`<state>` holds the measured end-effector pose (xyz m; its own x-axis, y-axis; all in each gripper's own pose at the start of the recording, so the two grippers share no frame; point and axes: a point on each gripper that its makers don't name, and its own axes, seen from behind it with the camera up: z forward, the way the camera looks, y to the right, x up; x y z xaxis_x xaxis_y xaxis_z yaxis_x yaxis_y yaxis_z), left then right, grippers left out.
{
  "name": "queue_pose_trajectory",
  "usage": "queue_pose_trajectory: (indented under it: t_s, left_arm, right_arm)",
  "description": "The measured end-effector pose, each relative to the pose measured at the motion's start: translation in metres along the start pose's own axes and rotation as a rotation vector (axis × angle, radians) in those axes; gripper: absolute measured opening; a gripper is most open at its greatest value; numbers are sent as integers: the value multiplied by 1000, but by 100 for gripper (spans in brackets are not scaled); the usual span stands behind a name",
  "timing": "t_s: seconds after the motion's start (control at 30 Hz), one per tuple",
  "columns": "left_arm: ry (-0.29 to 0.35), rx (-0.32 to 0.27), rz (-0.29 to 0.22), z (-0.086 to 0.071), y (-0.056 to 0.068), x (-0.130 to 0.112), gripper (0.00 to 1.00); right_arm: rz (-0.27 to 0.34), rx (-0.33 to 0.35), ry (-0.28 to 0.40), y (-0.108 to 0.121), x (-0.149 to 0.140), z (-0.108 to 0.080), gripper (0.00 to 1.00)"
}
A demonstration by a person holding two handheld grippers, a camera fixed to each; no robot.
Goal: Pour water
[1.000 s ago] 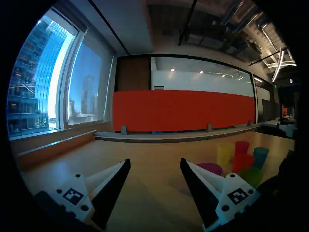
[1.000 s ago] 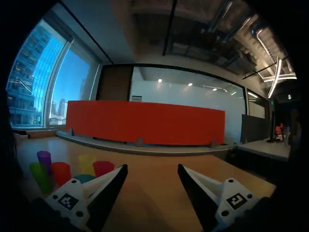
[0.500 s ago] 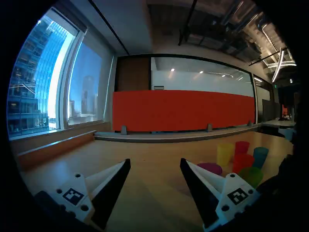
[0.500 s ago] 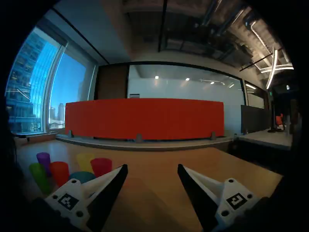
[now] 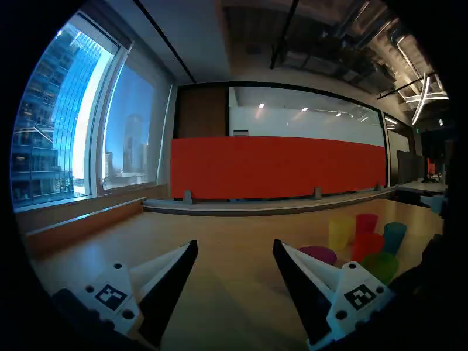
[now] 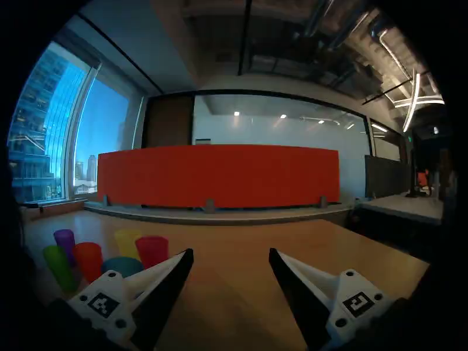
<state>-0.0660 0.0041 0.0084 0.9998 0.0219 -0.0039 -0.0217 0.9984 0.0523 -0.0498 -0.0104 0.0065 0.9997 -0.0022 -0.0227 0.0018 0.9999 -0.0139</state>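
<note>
Left gripper view: left gripper (image 5: 234,248) jaws spread wide, holding nothing above the table (image 5: 234,234). Right gripper (image 6: 231,257) likewise, cups (image 6: 151,250) beside it.

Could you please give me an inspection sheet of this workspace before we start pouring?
Surface: wooden table, smooth top.
Job's things: six coloured cups clustered together on the table; contents cannot be told.
Clutter: nothing seen.
Grippers: left tongs open, holding nothing; right tongs open, holding nothing; both apart from the cups.
Cables: nothing seen.
Surroundings: red partition beyond the table, tall windows to one side.
</note>
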Motion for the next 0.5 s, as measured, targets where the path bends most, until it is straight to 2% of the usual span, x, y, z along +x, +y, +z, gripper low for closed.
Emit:
queue_pose_trajectory:
  t_s: [0.5]
  left_arm:
    - [0, 0, 0, 0, 1, 0, 95]
  right_arm:
    - [0, 2, 0, -1, 0, -2, 100]
